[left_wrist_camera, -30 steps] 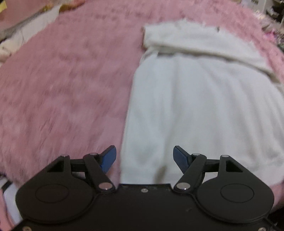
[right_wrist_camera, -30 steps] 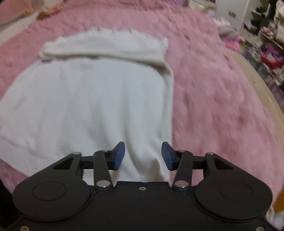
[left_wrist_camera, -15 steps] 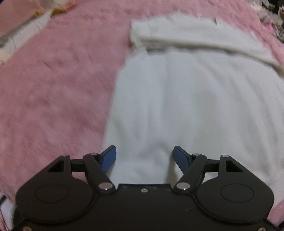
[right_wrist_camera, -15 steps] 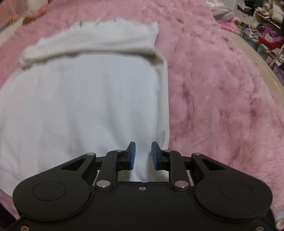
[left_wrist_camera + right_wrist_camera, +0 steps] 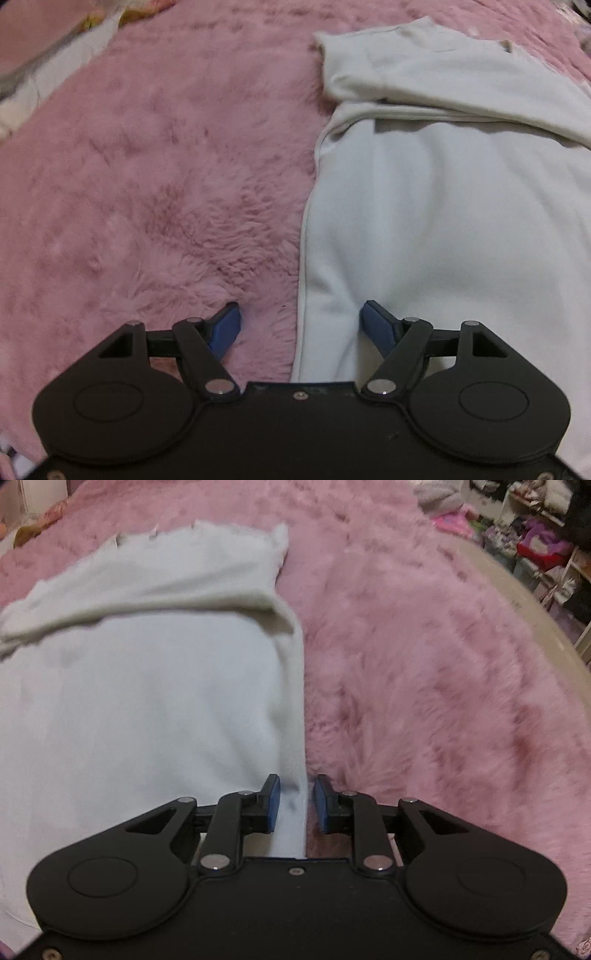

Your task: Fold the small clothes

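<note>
**White garment on pink fur blanket**

White garment: flat on pink blanket, far end folded over. Left tool: spread wide, straddling garment's left edge. Right tool: narrowly parted around right edge, not clamped.

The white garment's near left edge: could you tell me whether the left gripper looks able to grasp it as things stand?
Probably yes. The left gripper is wide open and straddles the white garment edge, one finger over the pink furry blanket, the other over cloth. Nothing lies between.
</note>
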